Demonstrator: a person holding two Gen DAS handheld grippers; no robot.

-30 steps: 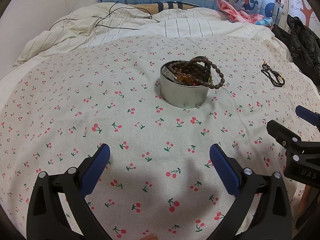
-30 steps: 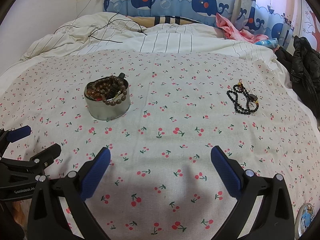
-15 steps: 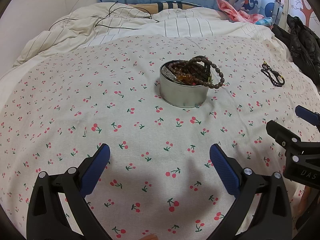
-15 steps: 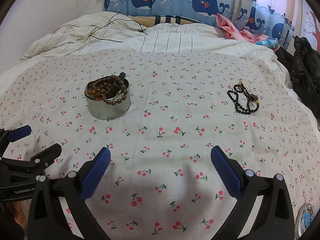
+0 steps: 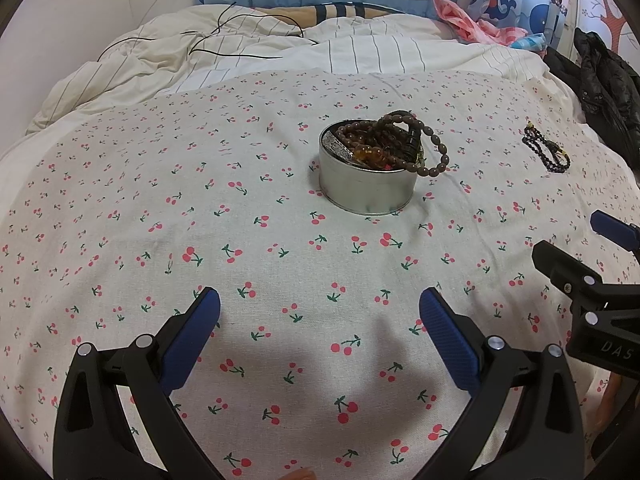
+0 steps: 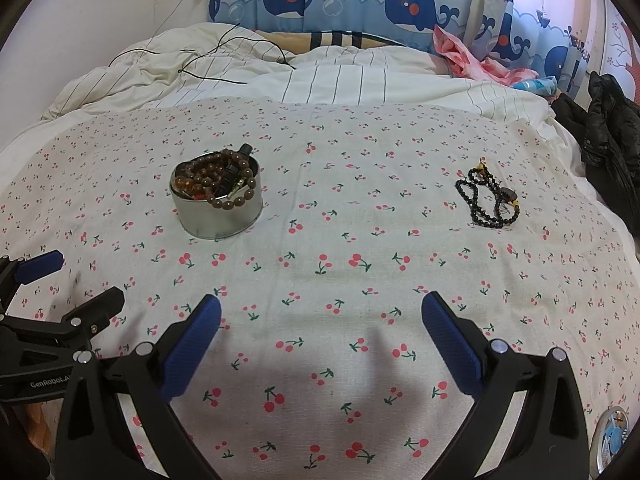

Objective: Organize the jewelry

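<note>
Cloth (image 6: pixel 320 200) lies bare between tin (image 6: pixel 218 212) and black necklace (image 6: pixel 486 200); both hand-held grippers (image 5: pixel 319 320) (image 6: pixel 320 320) gape, empty.

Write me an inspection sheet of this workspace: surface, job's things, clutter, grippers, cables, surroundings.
Surface: cherry-print cloth spread flat over a bed.
Job's things: round metal tin holding brown bead bracelets, one strand hanging over its rim; black bead bracelet lying loose on the cloth, apart from the tin, to its right.
Clutter: round printed lid-like object at the right wrist view's lower right edge, only partly seen.
Grippers: left gripper open, holding nothing; right gripper open, holding nothing; both low over the near cloth.
Cables: thin black cable across the striped duvet.
Surroundings: whale-print curtain, pink garment, black jacket.
</note>
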